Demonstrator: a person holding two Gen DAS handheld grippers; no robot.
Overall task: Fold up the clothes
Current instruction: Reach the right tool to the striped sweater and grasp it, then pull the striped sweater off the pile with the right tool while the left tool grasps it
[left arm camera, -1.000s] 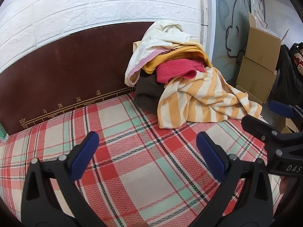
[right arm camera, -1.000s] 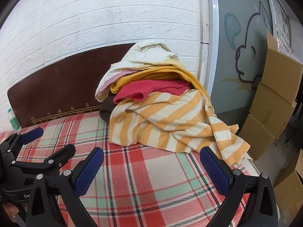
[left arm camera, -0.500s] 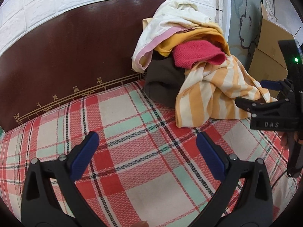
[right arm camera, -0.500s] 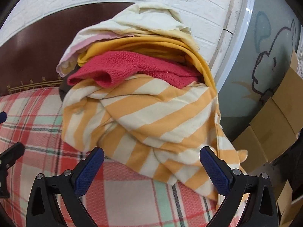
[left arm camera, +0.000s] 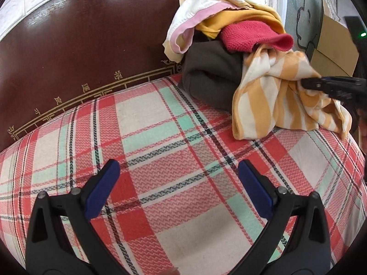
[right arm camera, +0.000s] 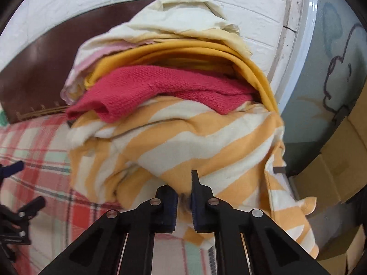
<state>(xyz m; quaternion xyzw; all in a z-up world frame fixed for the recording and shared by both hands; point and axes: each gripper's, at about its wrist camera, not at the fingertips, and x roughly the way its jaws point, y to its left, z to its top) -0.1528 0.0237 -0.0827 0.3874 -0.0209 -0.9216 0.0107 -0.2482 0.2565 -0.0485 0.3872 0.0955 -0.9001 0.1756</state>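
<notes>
Soft orange-and-cream striped cloth (right arm camera: 206, 137) droops from the front of a rumpled clothes heap on the plaid woven bedspread (left arm camera: 174, 160). Wide open half a second ago, the right gripper (right arm camera: 184, 204) now pinches its fold; the left gripper (left arm camera: 179, 188) gapes wide, empty.

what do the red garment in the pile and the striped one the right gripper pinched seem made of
Red garment: chunky knit, likely wool or acrylic; pebbly looped texture shows. Orange-and-cream striped garment: thin, soft matte fabric, perhaps cotton jersey; it drapes and creases finely where the right gripper clamps it.
</notes>
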